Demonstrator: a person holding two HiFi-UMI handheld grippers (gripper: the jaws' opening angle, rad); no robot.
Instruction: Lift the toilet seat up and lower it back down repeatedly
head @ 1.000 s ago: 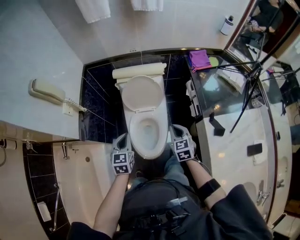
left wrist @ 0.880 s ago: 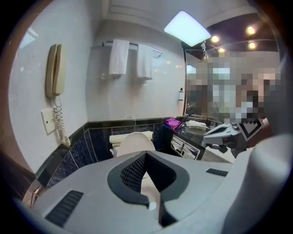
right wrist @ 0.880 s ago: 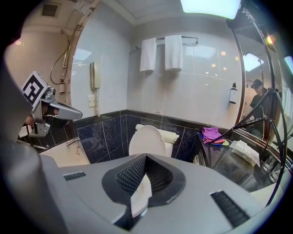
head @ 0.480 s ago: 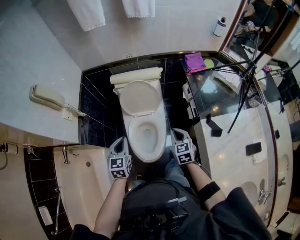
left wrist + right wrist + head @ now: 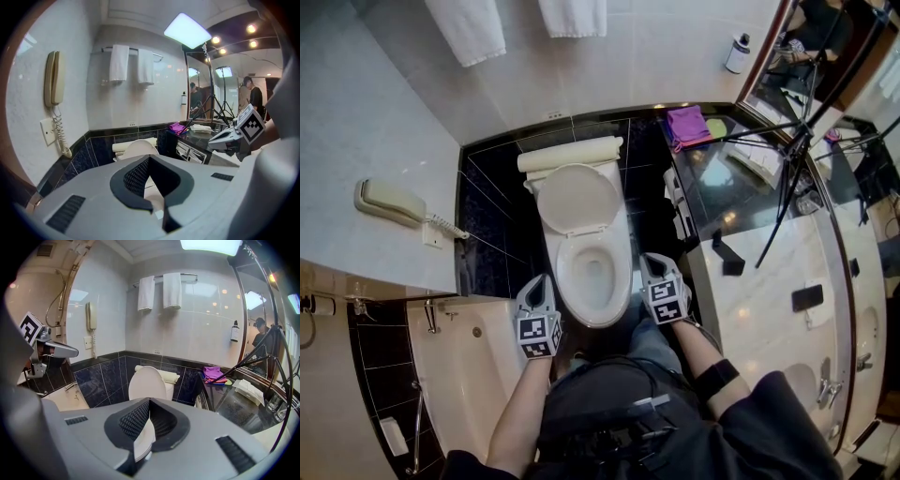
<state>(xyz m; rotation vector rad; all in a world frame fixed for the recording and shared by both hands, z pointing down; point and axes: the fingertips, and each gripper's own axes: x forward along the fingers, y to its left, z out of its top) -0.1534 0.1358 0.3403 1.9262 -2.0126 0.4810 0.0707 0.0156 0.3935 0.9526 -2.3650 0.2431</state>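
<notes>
Though outside head view, ceiling lamp (image 5: 187, 30)

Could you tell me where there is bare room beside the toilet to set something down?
The pale counter is bare between the small black object and the flat black object. Its dark glass end is crowded: purple cloth, white folded towels and tripod legs across it.

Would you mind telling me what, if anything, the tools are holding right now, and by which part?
Nothing is held. The left tool and right tool are both shut and empty, either side of the toilet.
</notes>
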